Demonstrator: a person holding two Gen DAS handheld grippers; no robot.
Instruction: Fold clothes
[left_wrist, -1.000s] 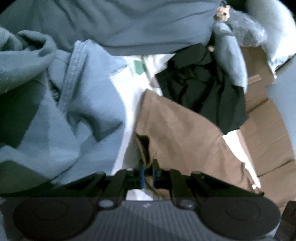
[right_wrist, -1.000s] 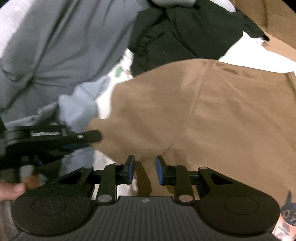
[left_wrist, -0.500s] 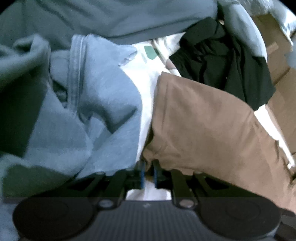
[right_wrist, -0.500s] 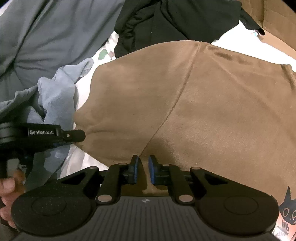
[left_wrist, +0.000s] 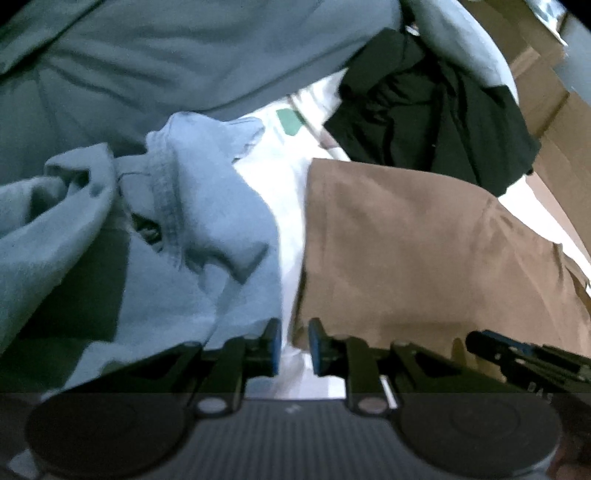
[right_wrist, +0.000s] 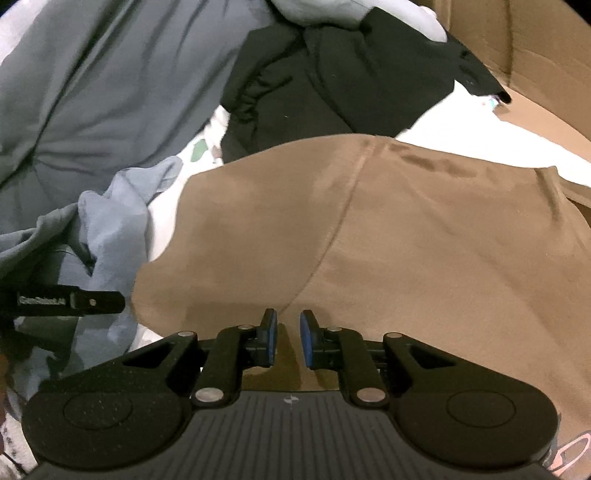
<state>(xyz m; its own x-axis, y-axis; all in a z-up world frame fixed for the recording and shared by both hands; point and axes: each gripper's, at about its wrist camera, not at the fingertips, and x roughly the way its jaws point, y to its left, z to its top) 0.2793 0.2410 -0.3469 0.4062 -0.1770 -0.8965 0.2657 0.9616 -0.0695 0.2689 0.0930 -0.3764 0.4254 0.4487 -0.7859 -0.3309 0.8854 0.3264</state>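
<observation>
Both grippers (left_wrist: 294, 345) (right_wrist: 288, 336) agape — brown garment (right_wrist: 388, 240) edge.

Laundry pile colours
plain brown cotton garment (right_wrist: 424, 240), light blue sweatshirt (left_wrist: 207, 229), crumpled black garment (right_wrist: 332, 81), white leaf-print sheet (left_wrist: 288, 177).

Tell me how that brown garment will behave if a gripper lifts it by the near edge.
The brown garment will probably go floppy and hang: it lies limp, with soft dents and a seam bending across it. It looks thin, so likely light. It may drag across the white sheet underneath rather than slide cleanly, but that is a guess.
</observation>
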